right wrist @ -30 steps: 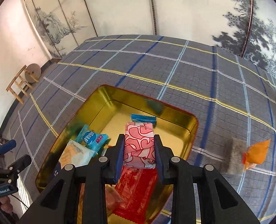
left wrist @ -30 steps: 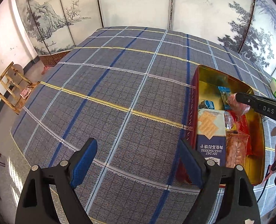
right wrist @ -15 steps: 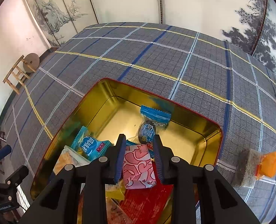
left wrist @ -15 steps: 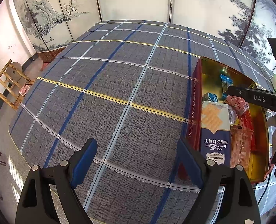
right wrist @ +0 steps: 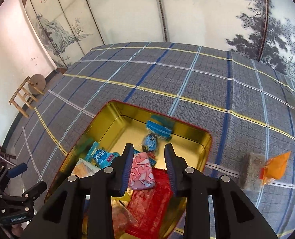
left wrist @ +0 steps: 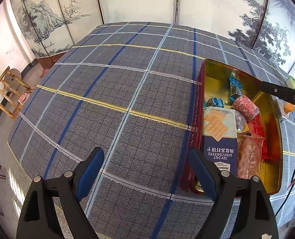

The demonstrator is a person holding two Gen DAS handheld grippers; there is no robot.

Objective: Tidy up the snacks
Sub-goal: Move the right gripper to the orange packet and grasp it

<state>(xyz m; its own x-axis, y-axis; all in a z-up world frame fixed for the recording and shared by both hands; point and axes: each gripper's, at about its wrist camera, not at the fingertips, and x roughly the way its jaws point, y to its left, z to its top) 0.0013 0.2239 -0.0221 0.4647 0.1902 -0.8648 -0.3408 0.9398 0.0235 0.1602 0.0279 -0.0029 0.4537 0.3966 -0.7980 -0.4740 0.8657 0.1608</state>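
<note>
Released since a moment ago, the pink packet (right wrist: 141, 171) is lying in the tin (right wrist: 205, 139) between the parted right tongs (right wrist: 149, 167); left tongs (left wrist: 145, 171) are hovering apart beside the tin.

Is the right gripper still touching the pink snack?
Cannot tell. In the right wrist view the right gripper is open; pink snack lies against one finger, gap beside the other.

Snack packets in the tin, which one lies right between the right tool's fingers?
The pink packet with white swirls, lying on the red wrapper between the open right tool; the blue packets lie farther ahead.
</note>
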